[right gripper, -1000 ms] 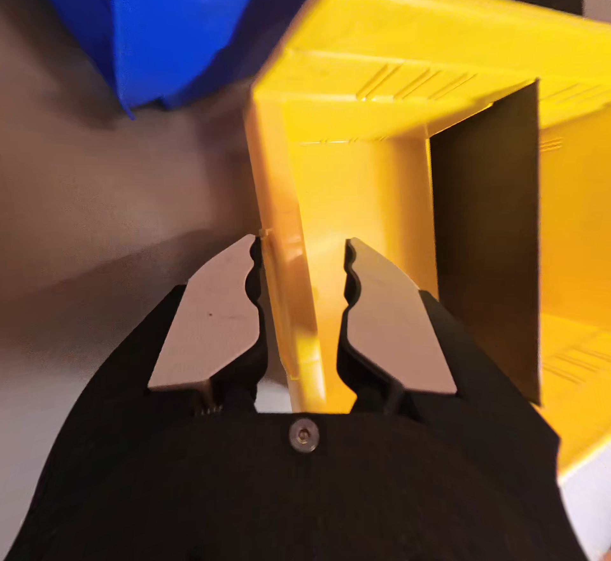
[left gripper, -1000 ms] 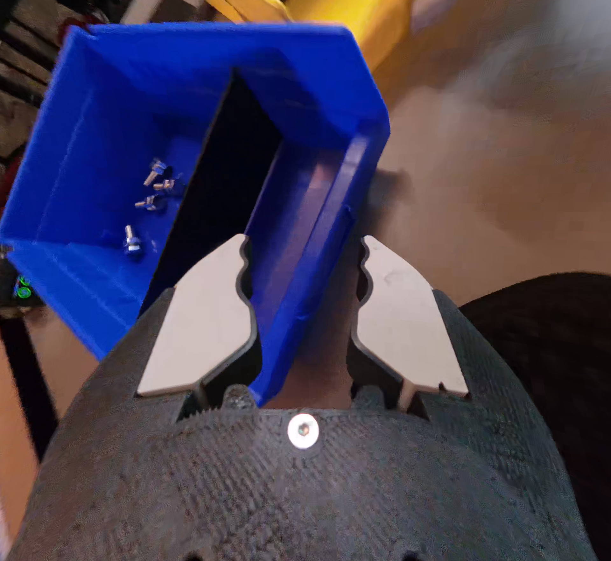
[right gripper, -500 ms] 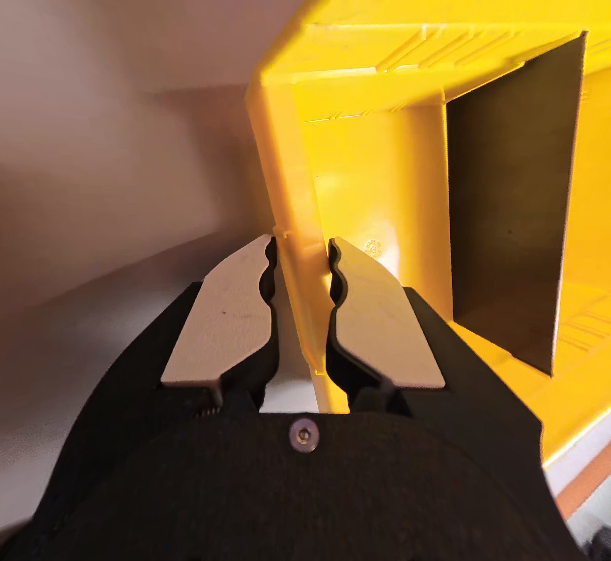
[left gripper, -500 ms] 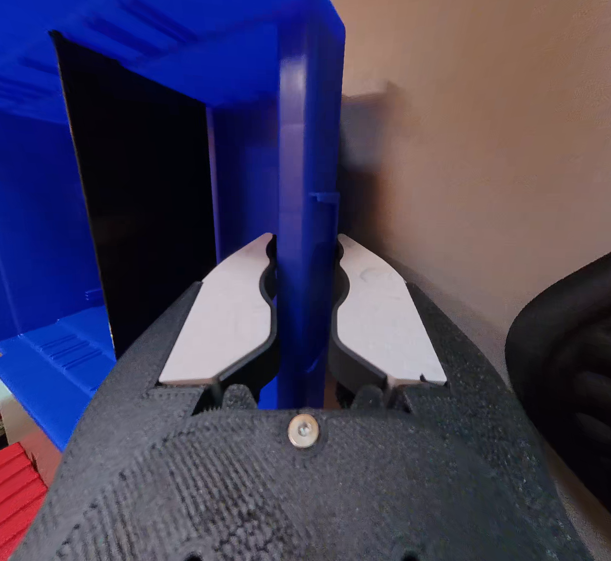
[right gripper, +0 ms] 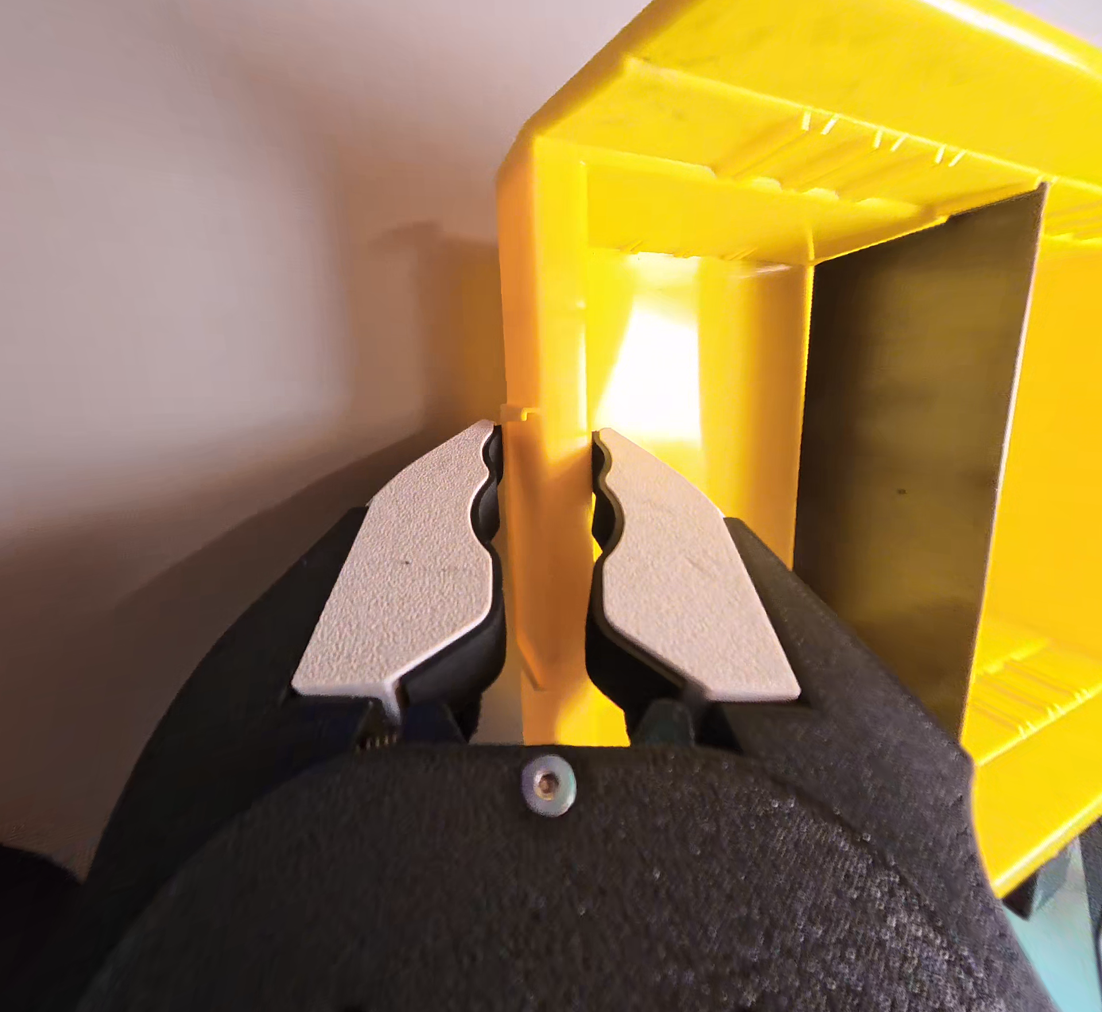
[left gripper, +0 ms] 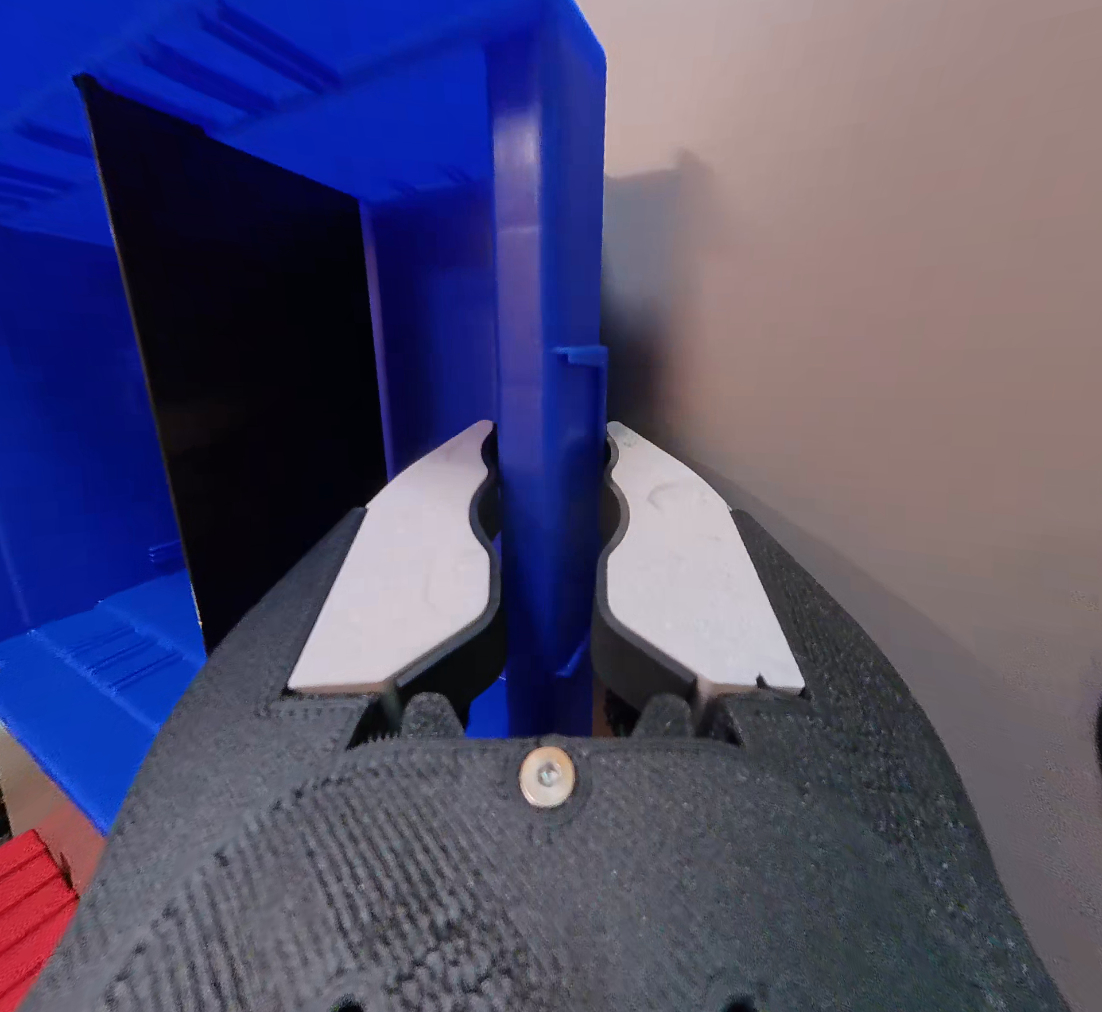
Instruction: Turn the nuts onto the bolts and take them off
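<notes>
My left claw [left gripper: 548,434] has a dark grey textured shell, pale grey wavy-edged fingers [left gripper: 405,578] and one silver screw [left gripper: 547,776] behind them. My right claw [right gripper: 544,434] matches, black-bodied.

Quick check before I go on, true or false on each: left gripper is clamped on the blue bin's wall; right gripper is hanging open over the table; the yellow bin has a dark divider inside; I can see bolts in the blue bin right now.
1. The left gripper is shut on the blue bin wall. True.
2. The right gripper hangs open over the table. False: it is shut on the yellow bin wall.
3. The yellow bin holds a dark divider. True.
4. Bolts show in the blue bin. False: none are in view now.
</notes>
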Available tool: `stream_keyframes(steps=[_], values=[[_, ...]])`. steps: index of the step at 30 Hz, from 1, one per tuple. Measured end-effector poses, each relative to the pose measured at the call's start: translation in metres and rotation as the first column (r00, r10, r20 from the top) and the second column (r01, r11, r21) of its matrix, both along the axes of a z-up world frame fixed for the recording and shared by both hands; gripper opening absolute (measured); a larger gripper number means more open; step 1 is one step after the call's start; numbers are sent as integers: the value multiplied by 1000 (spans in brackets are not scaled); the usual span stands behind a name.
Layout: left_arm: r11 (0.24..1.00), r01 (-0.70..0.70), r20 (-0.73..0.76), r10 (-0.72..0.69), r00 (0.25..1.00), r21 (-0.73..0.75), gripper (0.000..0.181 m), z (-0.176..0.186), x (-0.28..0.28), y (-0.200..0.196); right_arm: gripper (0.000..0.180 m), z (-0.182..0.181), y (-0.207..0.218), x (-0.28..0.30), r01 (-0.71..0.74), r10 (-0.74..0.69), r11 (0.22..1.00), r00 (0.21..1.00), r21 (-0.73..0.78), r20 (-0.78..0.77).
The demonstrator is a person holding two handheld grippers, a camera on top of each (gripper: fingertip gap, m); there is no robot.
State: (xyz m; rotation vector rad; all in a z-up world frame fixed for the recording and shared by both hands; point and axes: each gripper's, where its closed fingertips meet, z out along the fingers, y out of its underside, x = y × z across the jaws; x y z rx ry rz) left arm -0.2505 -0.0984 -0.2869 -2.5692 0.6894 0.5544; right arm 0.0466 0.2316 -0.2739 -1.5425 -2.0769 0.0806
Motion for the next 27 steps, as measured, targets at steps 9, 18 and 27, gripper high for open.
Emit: stream_keyframes(steps=[9,18,27], values=[[1000,4,-19,-3,1000,28,32,1,-37,28,30,11,38,-6,72,-70,997,990,14,-125],[968,-98,187,55,981,229,48,49,-29,34,35,92,-36,-30,-10,-195,966,631,-258,-751],[739,-554,466,363,807,384,37,154,-136,41,31,83,-64,-45,-128,-209,934,560,-333,-801]])
